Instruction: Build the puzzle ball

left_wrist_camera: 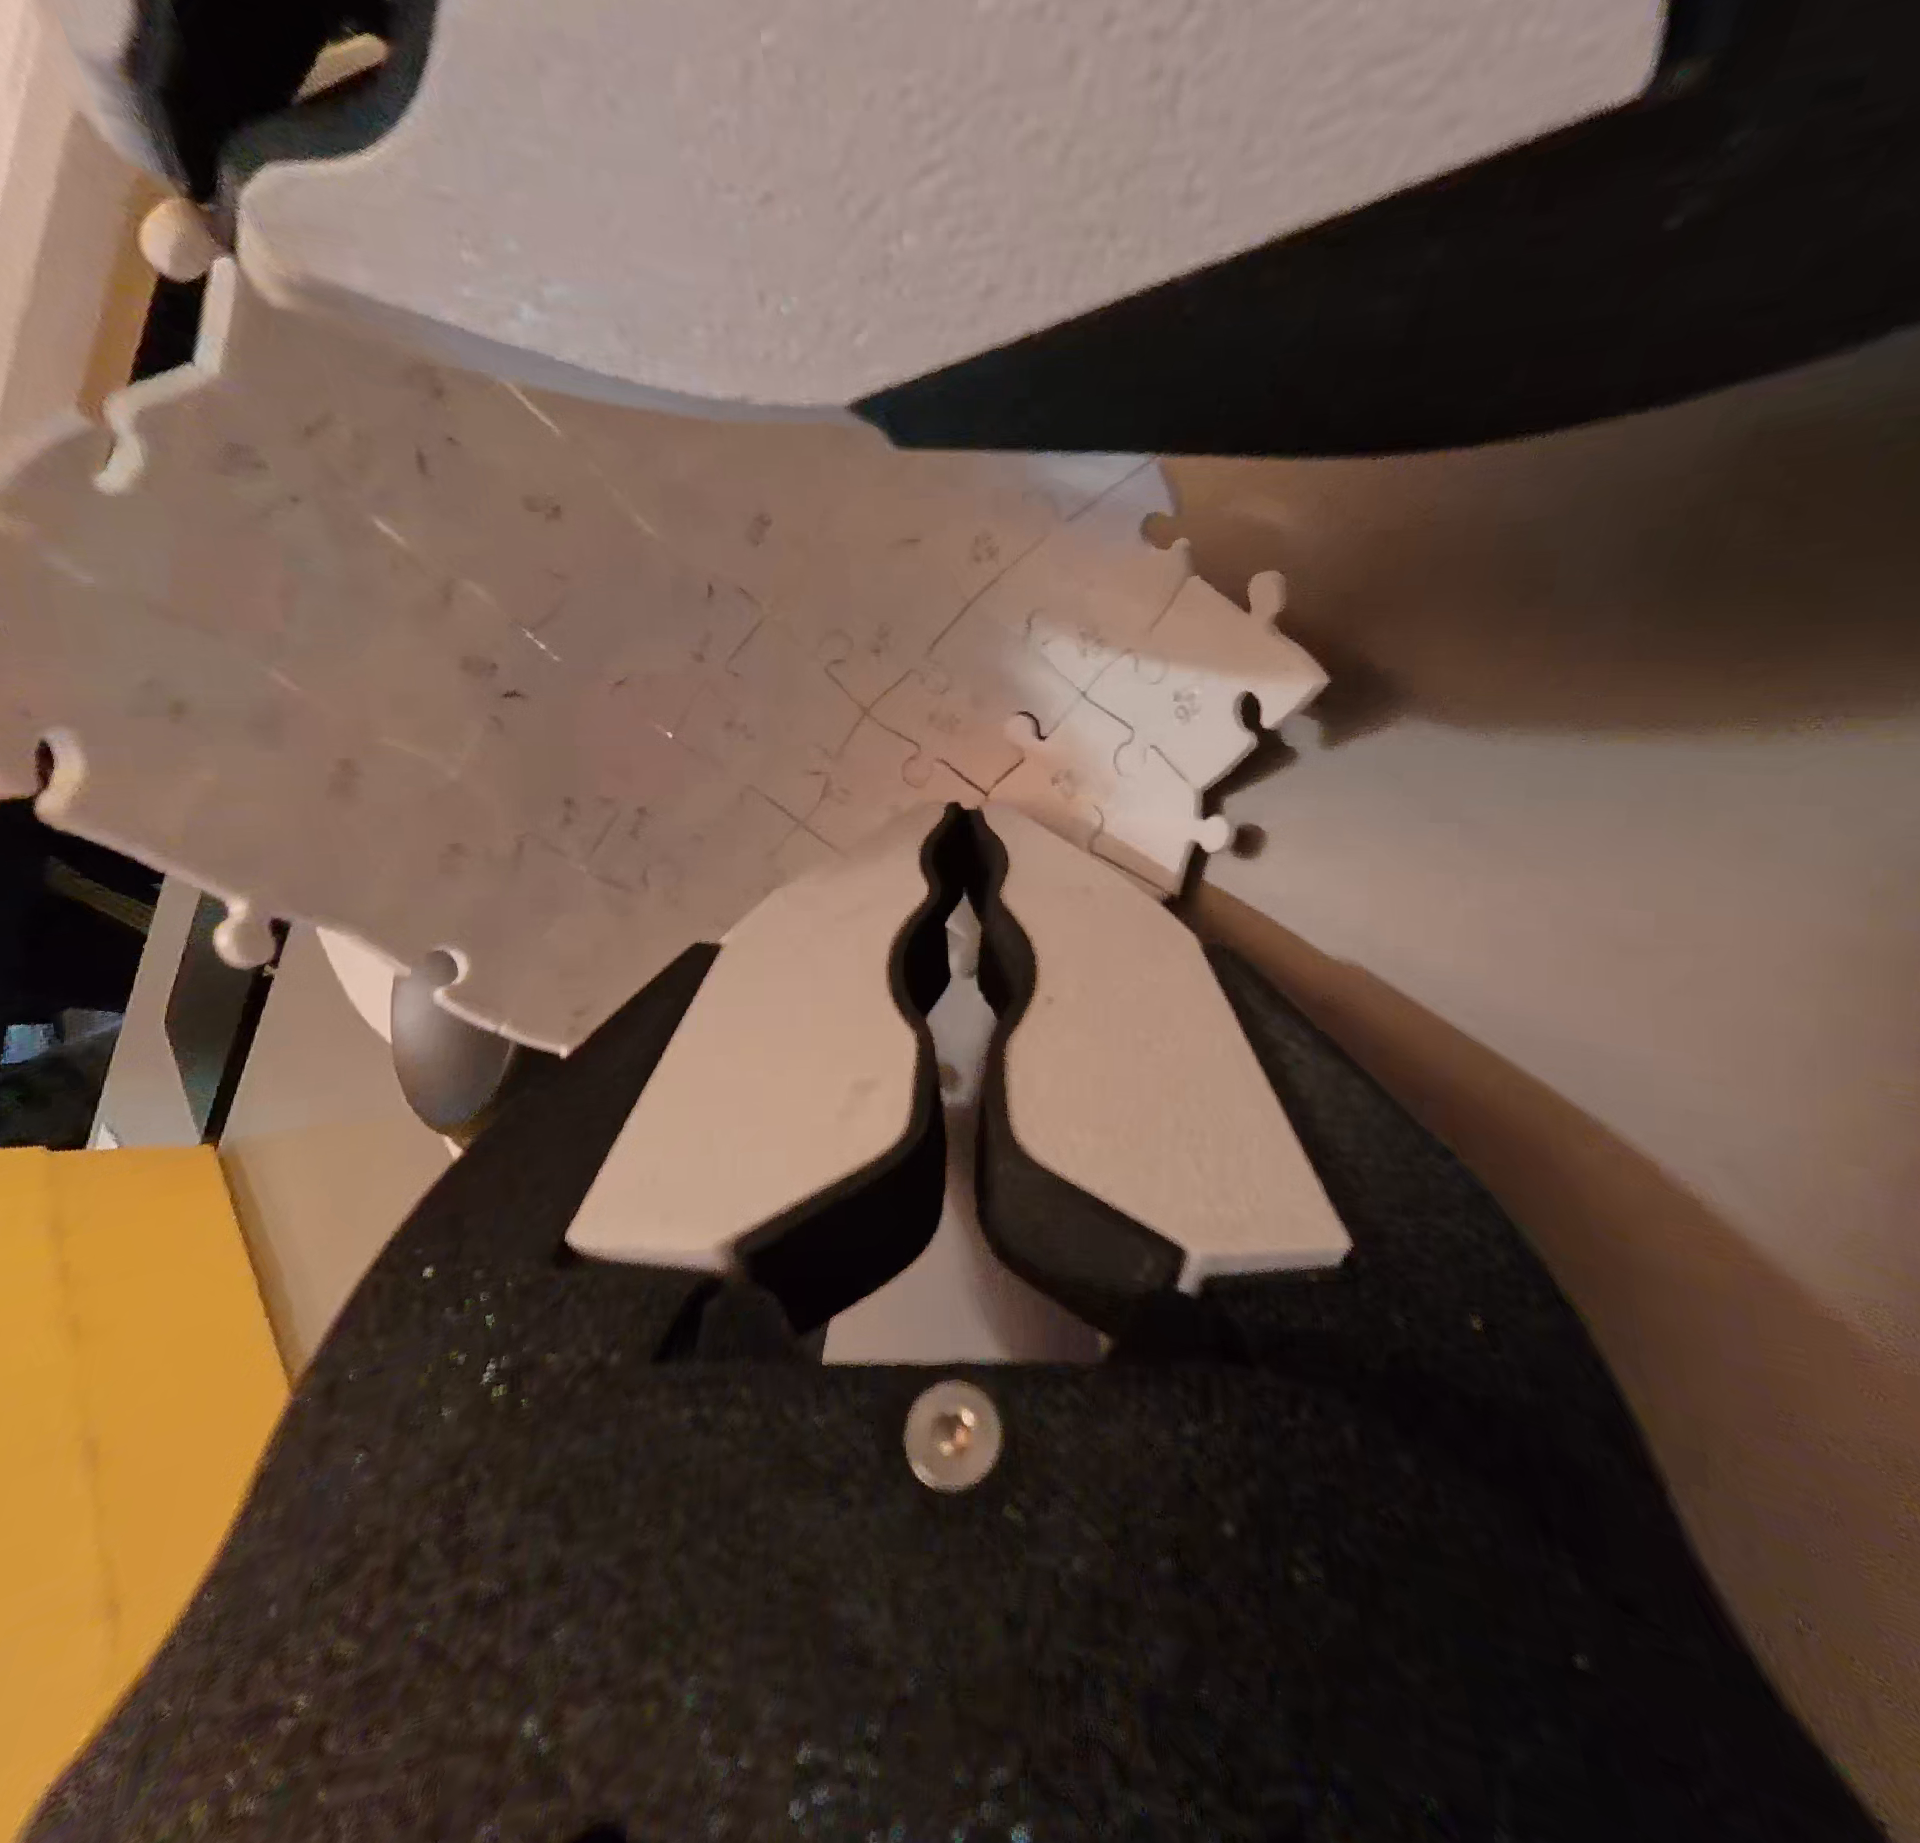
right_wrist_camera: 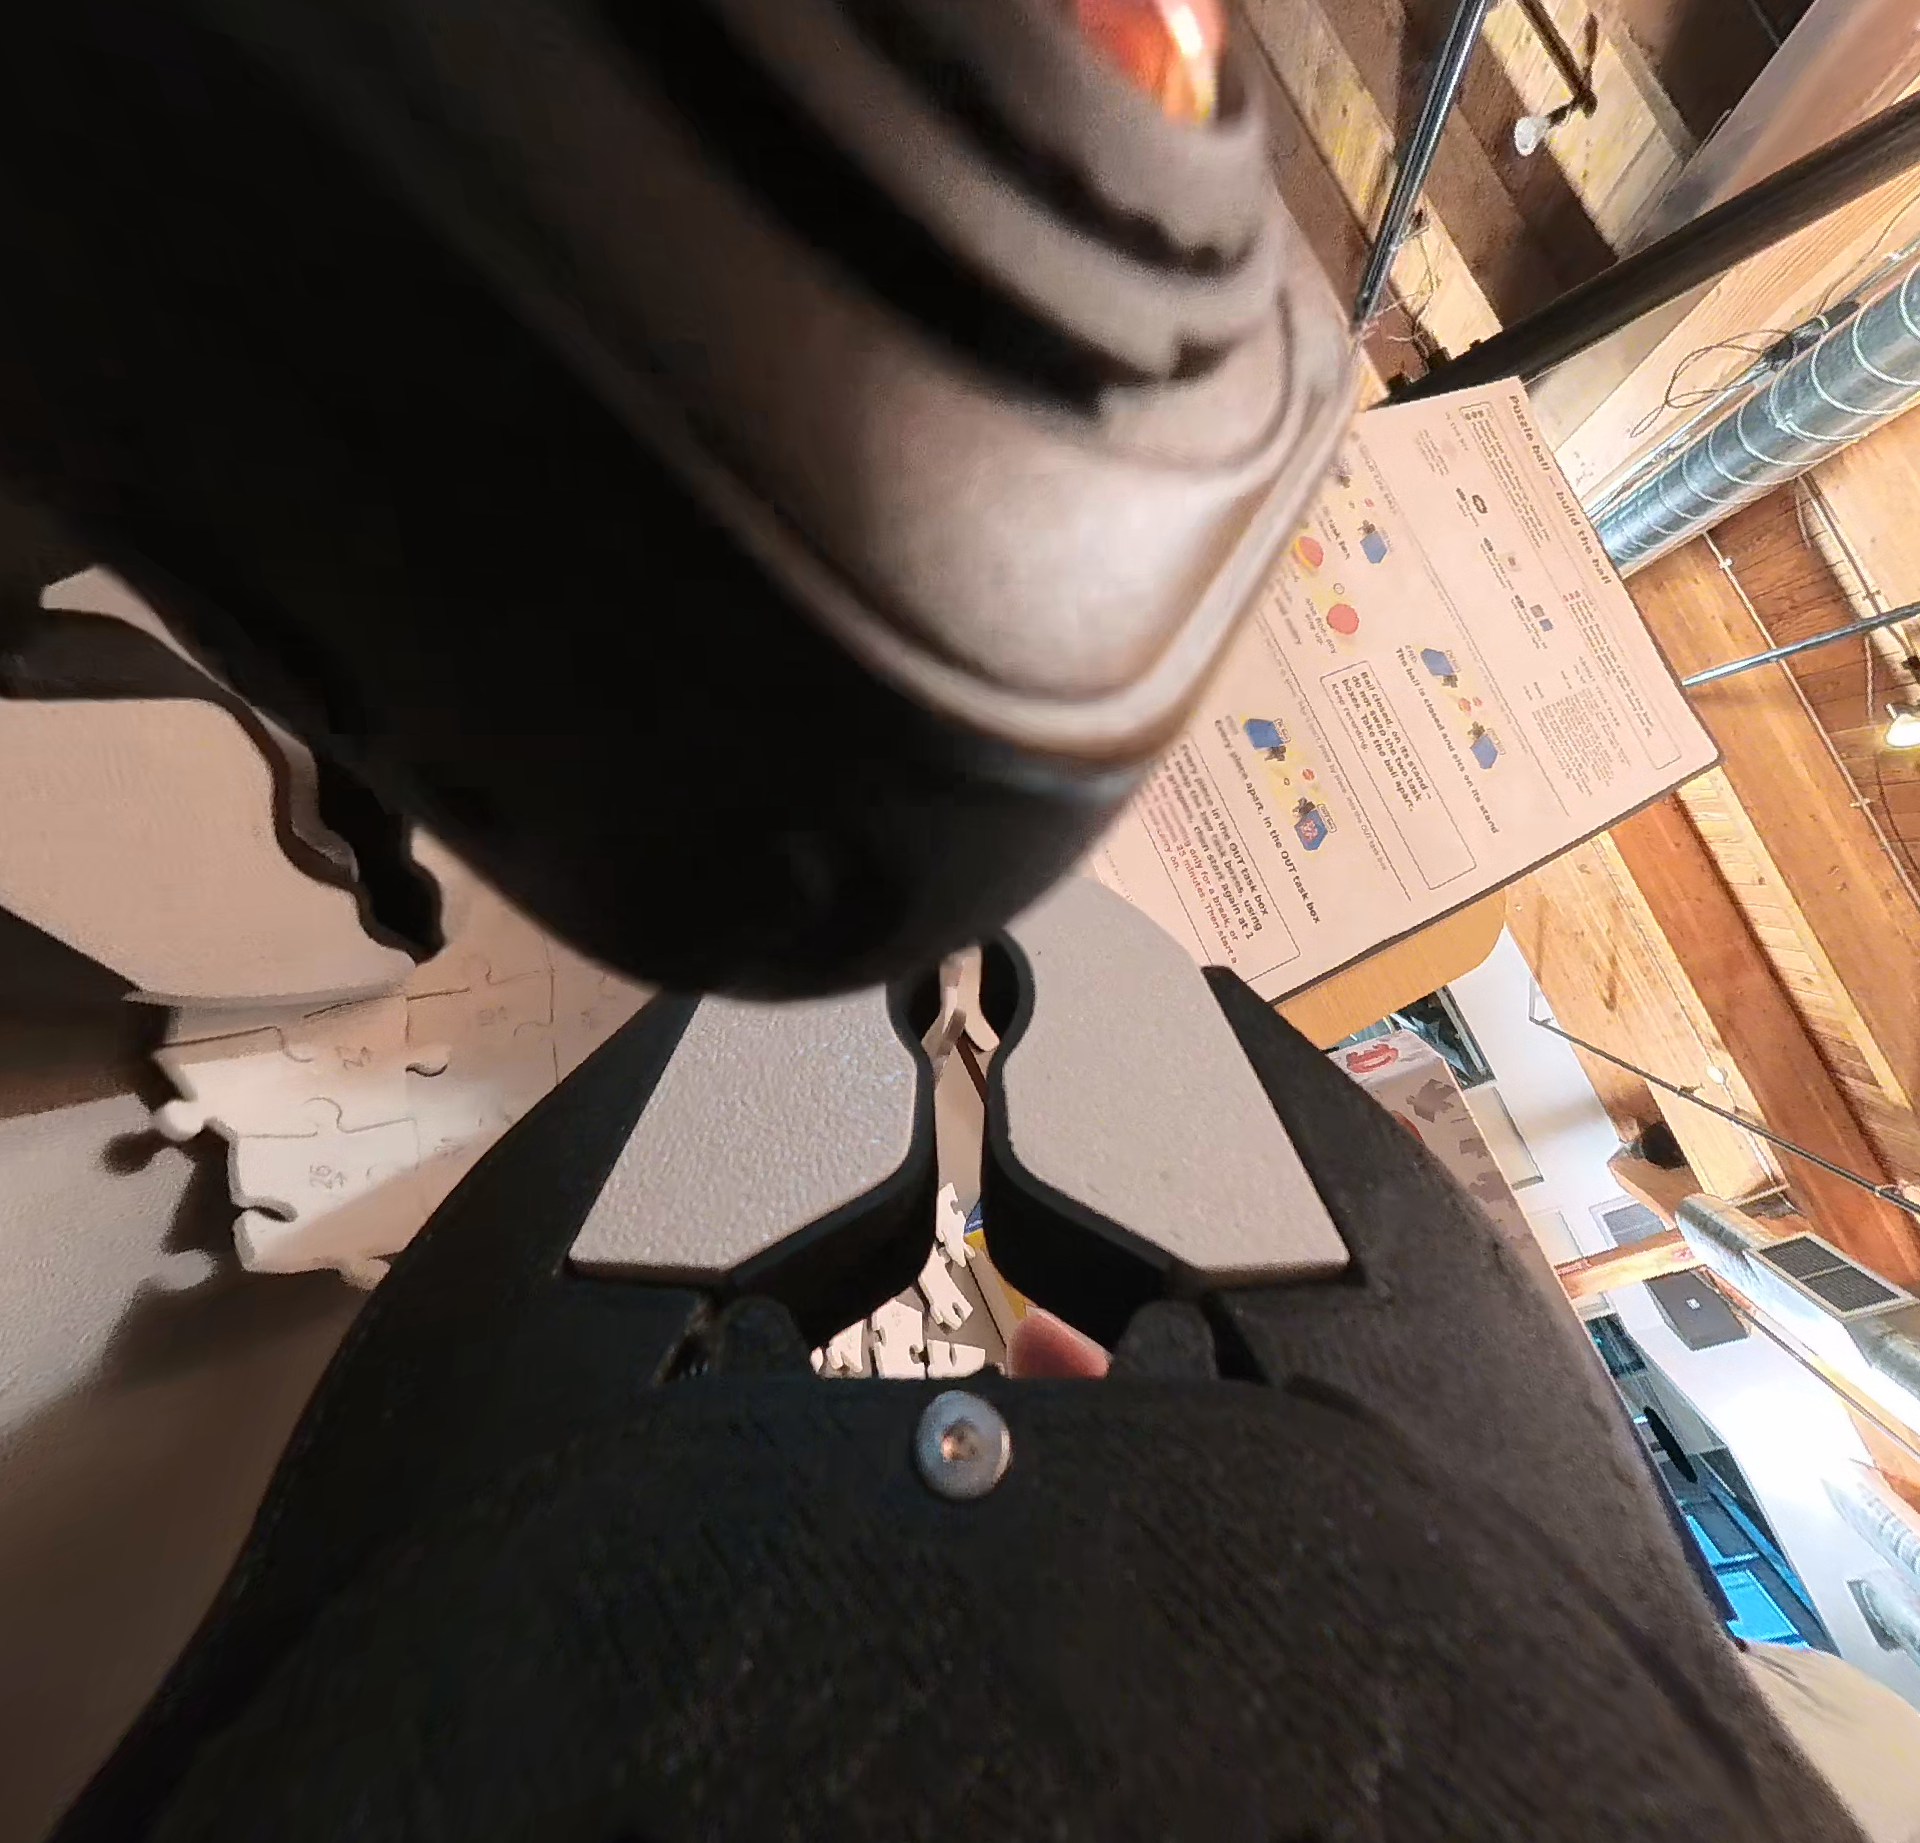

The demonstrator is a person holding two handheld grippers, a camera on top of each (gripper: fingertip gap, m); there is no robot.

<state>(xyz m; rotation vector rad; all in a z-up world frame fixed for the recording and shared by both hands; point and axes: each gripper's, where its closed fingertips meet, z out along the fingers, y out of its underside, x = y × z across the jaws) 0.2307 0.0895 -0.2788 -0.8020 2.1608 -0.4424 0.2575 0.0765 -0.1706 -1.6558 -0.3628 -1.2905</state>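
Note:
A curved white sheet of joined puzzle pieces, part of the puzzle ball, spans the left wrist view. My left gripper is shut on its lower edge. My right gripper hangs very close above it and its white pad fills the top of the view. In the right wrist view my right gripper is nearly shut, with a thin white puzzle piece between its fingers. Its tips are hidden behind the blurred black body of the left gripper. The joined sheet shows at the left.
A yellow box stands at the lower left and a grey rounded object sits below the sheet. Loose white pieces and a person's fingertip show through the finger gap. A printed instruction sheet stands at the right.

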